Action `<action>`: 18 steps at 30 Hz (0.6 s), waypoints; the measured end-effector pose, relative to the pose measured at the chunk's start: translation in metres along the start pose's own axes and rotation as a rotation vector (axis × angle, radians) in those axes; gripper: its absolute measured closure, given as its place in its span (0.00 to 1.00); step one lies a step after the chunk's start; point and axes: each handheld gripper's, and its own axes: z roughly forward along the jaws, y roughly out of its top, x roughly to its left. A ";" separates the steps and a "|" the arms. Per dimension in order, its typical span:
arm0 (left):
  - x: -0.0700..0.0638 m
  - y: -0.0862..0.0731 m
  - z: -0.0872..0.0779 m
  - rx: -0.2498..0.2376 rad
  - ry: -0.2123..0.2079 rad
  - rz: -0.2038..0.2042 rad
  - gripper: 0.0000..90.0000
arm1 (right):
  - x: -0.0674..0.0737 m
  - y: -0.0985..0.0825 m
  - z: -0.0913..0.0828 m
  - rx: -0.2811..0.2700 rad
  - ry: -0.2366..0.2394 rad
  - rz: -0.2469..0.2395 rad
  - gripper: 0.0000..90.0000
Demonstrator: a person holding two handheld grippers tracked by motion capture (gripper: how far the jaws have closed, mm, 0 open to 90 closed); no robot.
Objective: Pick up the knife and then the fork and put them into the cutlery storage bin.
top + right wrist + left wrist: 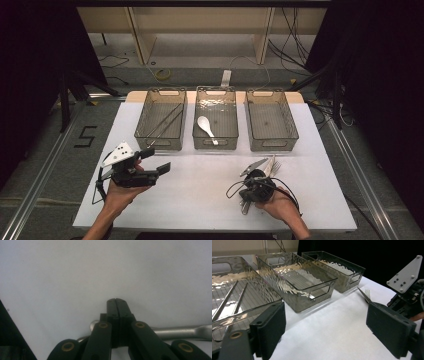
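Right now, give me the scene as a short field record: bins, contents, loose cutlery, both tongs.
surface: white table
bins: three clear bins in a row at the far side
left bin: two thin metal rods, likely chopsticks
middle bin: white spoon
right bin: nothing visible inside
loose cutlery: metal pieces, a fork among them, by the right tongs
left tongs: open, nothing between the jaws
right tongs: jaws together, over the cutlery pile; no held piece can be made out

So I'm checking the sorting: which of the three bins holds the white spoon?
The middle bin: the white spoon lies in it; the left bin holds metal sticks.
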 end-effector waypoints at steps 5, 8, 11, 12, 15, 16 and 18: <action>0.000 0.000 0.000 0.002 0.000 0.002 0.17 | 0.001 -0.008 -0.005 0.019 0.003 -0.006 1.00; 0.000 0.000 0.000 0.001 0.000 0.001 0.17 | 0.000 -0.013 -0.008 0.027 0.005 -0.004 1.00; 0.000 0.000 0.000 0.003 0.001 0.003 0.17 | -0.003 -0.018 -0.011 0.033 0.008 -0.003 1.00; 0.000 0.000 0.000 0.003 0.001 0.004 0.17 | -0.003 -0.019 -0.012 0.038 0.010 0.003 1.00; 0.000 0.000 0.000 0.005 0.000 0.006 0.17 | -0.005 -0.025 -0.015 0.045 0.004 -0.001 1.00; -0.001 0.000 0.000 0.005 0.000 0.006 0.17 | -0.005 -0.026 -0.017 0.051 -0.001 0.003 1.00; -0.001 0.000 0.000 0.004 0.000 0.006 0.17 | -0.007 -0.029 -0.019 0.057 -0.007 0.003 1.00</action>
